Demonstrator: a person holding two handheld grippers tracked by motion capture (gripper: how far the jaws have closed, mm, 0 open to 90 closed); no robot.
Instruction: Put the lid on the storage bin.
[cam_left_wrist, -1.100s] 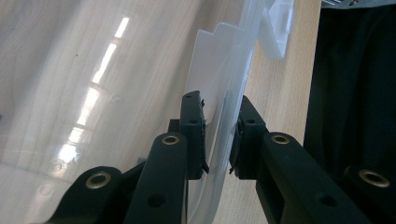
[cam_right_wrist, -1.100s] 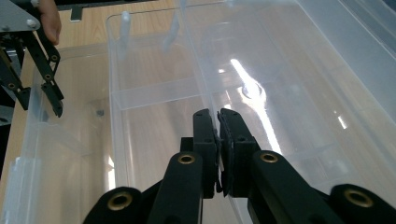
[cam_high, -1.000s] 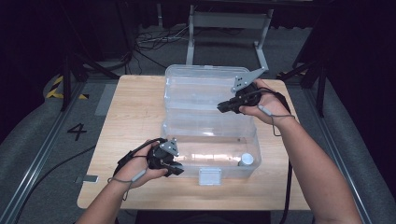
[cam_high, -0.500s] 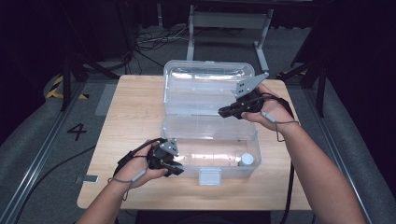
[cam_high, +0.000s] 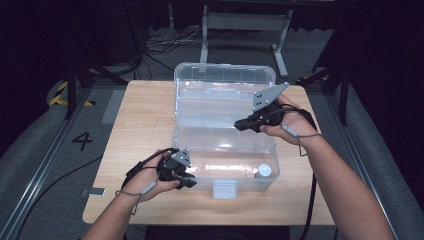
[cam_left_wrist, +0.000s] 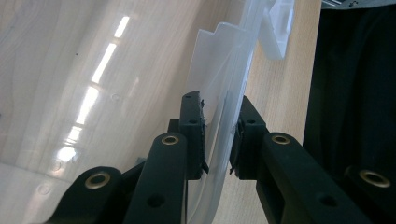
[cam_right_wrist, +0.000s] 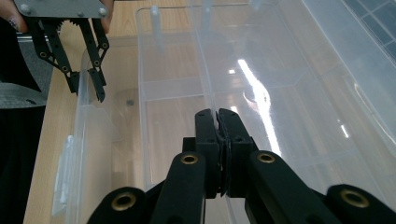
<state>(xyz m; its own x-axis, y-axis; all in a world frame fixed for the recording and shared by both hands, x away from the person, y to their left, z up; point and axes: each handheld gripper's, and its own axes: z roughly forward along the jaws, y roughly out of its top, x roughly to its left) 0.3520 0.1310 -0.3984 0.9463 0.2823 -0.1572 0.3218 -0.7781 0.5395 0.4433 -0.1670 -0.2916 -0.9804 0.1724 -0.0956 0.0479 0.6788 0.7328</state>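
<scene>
My left gripper (cam_high: 186, 176) straddling the front wall of one clear box (cam_high: 200, 150) on the table (cam_high: 145, 115), jaws slightly apart; one white cap (cam_high: 264, 170) inside; my right gripper (cam_high: 243, 123) pinched closed above the hinge; one lid (cam_high: 225, 80) raised behind

From above we see a clear plastic box (cam_high: 225, 150) standing open on the wooden table (cam_high: 145, 115), its lid (cam_high: 225, 85) raised at the far side. Our left gripper (cam_high: 186, 177) sits at the box's near left corner, its fingers against the front wall there. Our right gripper (cam_high: 242, 124) hangs over the box's far right part, fingers pointing left, the grey plate (cam_high: 269, 96) above them. Right of the left fingers, inside the near right corner, lies a small white round cap (cam_high: 264, 170); a white latch (cam_high: 224, 188) sits midway along the front wall.
</scene>
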